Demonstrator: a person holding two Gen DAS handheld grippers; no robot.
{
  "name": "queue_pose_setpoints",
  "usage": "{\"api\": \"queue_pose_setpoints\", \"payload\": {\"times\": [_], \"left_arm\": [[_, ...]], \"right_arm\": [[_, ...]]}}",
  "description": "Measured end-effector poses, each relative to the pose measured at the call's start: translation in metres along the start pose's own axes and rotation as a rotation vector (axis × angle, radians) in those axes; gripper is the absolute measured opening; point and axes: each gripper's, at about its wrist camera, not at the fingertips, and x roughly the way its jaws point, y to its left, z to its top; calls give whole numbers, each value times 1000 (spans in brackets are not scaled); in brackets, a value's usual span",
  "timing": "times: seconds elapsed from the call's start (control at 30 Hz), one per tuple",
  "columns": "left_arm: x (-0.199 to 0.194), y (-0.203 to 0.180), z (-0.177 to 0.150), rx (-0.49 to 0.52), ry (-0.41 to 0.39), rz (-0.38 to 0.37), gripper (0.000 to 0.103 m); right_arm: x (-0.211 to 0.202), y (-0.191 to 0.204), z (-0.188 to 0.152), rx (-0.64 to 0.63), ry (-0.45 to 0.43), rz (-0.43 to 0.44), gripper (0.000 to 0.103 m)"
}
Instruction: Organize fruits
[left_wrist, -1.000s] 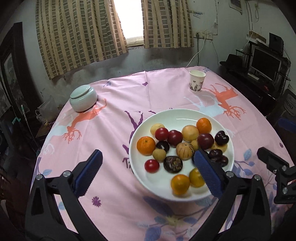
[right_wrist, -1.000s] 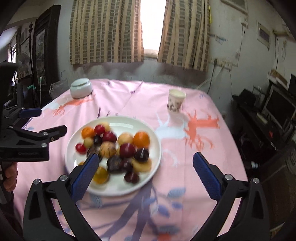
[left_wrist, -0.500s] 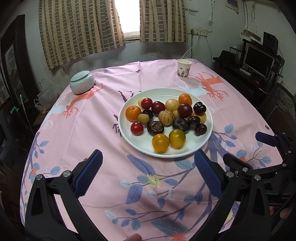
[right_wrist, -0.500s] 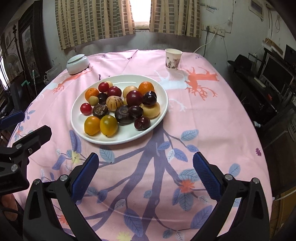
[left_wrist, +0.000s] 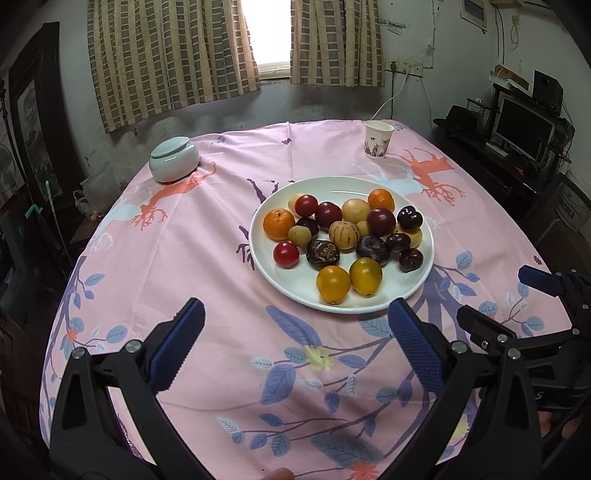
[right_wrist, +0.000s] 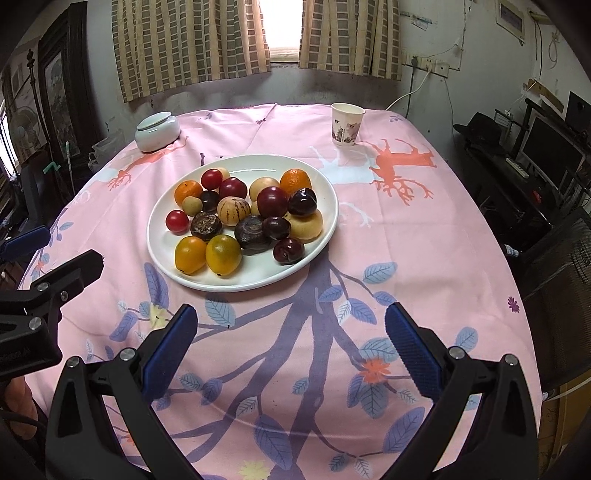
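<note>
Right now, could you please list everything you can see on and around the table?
plate: one, white, centre of the table.
fruits: a pile, orange, yellow, red, dark purple and tan, on the plate.
lidded jar: one, pale celadon, far left of the table.
paper cup: one, white with a print, far right of the table.
tablecloth: one, pink with deer and leaves, covering the table.
curtains: two, striped beige, at the window.
monitor: one, dark, on the right.
left gripper: open, empty, near edge.
right gripper: open, empty, near edge.
</note>
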Motion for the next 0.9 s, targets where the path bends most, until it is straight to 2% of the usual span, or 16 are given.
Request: {"api": "queue_pose_setpoints", "payload": {"times": [0.9], "left_arm": [[0,0,-2,10,-10,5,101]], "right_arm": [[1,5,2,3,12,20,102]]}}
